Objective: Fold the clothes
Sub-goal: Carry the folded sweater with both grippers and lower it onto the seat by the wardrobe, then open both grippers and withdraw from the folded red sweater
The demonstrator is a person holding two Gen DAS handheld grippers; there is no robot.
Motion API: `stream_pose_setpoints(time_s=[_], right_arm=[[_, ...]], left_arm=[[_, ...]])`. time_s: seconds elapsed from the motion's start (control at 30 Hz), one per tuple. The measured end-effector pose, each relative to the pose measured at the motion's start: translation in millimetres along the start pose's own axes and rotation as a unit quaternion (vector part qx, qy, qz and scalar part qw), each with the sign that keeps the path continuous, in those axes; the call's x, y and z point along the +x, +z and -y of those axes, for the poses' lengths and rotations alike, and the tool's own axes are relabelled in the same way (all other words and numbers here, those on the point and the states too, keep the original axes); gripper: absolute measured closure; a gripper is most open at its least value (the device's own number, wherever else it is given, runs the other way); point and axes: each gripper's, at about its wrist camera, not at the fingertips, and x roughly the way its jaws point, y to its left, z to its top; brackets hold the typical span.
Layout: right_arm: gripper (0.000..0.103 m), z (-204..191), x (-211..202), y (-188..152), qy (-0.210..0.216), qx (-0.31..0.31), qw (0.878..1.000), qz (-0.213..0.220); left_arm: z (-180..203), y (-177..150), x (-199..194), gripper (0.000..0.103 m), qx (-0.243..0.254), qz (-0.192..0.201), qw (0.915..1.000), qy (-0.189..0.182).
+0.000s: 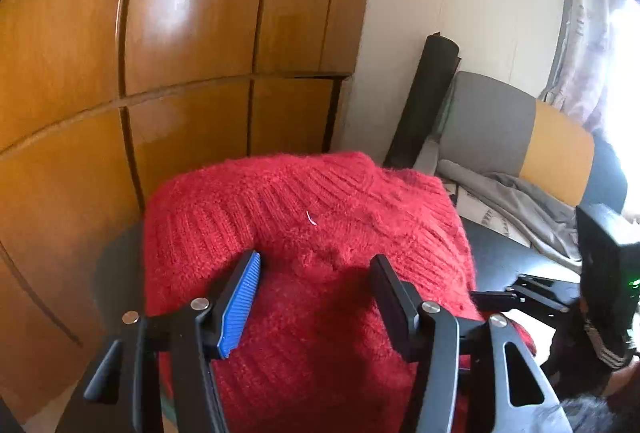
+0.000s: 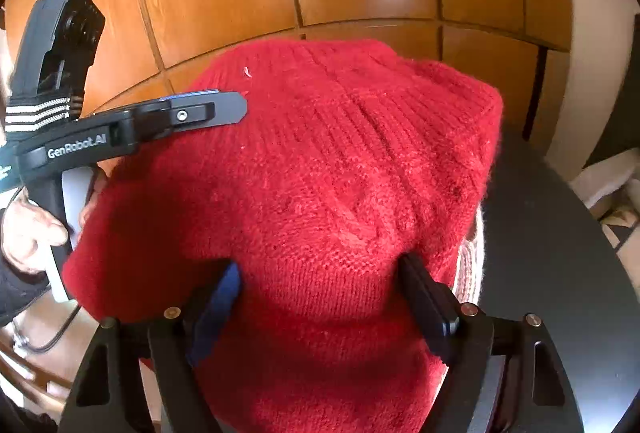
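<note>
— Lying where, that red sweater (image 2: 304,193)?
— It sat bunched on the round black table (image 2: 540,233), toward the edge nearest the wooden wardrobe (image 1: 160,33).
— And the claws?
— The left gripper (image 1: 316,297) and the right gripper (image 2: 320,297) both stood released, pads spread over the knit, gripping nothing.

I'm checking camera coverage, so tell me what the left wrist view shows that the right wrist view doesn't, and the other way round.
Only the left wrist view shows the grey and yellow upholstered chair, the rolled black mat leaning on the wall, and crumpled grey cloth.

Only the right wrist view shows a bare hand holding the left gripper, and a pale pink striped knit under the sweater.

Both show the fuzzy red knitted sweater on the round black table before the wooden wardrobe.
</note>
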Motion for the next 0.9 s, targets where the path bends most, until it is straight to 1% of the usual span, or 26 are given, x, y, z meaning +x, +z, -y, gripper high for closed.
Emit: stream_pose_setpoints(time_s=[0.07,0.1,0.13,0.17,0.23,0.27,0.3,0.33,0.37,0.43,0.47,0.5,0.57,0.6,0.63,0.7,0.73,0.8,0.83,0.9], right_arm=[[0.022,9,-14,-9,-0.013,0.007,1.000,-0.006],[0.022,9,-21,-10,-0.021,0.010,1.000,-0.009],[0.022,9,-30,-8,-0.032,0.015,0.999,-0.009],[0.021,16,-45,-9,-0.047,0.022,0.999,-0.003],[0.020,27,-73,-10,-0.078,0.036,0.996,0.011],[0.019,22,-84,-7,-0.098,0.042,0.994,0.026],[0.017,17,-95,-4,-0.118,0.046,0.991,0.040],[0.010,9,-105,-2,-0.138,0.049,0.988,0.055],[0.000,1,-115,0,-0.155,0.051,0.984,0.068],[0.000,-18,-131,-4,-0.167,0.048,0.981,0.090],[0.000,-28,-138,-6,-0.174,0.043,0.979,0.099],[0.000,-39,-140,-8,-0.189,0.035,0.976,0.104],[0.000,-58,-141,-12,-0.225,0.017,0.968,0.110],[0.000,-62,-144,-18,-0.229,0.015,0.967,0.110],[0.000,-66,-139,-17,-0.232,0.015,0.967,0.107],[0.000,-75,-129,-16,-0.240,0.014,0.966,0.100],[0.000,-79,-127,-16,-0.250,0.008,0.964,0.094],[0.000,-88,-123,-17,-0.268,-0.004,0.960,0.084],[0.000,-93,-121,-18,-0.273,-0.010,0.959,0.080],[0.000,-102,-119,-19,-0.283,-0.022,0.956,0.073]], left_arm=[[3,7,-24,0.041,-0.009,0.013,0.9998,0.011],[5,11,-37,0.041,-0.014,0.021,0.9996,0.017],[6,12,-51,0.040,-0.017,0.028,0.9989,0.034],[9,10,-65,0.040,-0.018,0.036,0.9973,0.062],[14,7,-94,0.039,-0.019,0.052,0.9915,0.118],[16,4,-106,0.039,-0.025,0.055,0.9890,0.135],[19,0,-117,0.039,-0.035,0.053,0.9877,0.143],[21,-4,-125,0.039,-0.044,0.050,0.9873,0.145],[23,-6,-131,0.039,-0.050,0.045,0.9876,0.141],[27,-10,-142,0.039,-0.060,0.035,0.9883,0.135],[28,-11,-149,0.041,-0.059,0.029,0.9890,0.133],[29,-12,-156,0.044,-0.055,0.028,0.9896,0.130],[31,-14,-179,0.046,-0.041,0.055,0.9889,0.132],[32,-15,-192,0.047,-0.030,0.074,0.9877,0.134],[32,-16,-204,0.048,-0.020,0.094,0.9861,0.136],[32,-17,-220,0.051,-0.003,0.120,0.9822,0.144],[31,-17,-224,0.051,-0.002,0.122,0.9810,0.151],[25,-16,-225,0.052,-0.012,0.108,0.9800,0.167],[21,-17,-225,0.052,-0.021,0.102,0.9808,0.165],[14,-19,-225,0.054,-0.040,0.096,0.9838,0.146]])
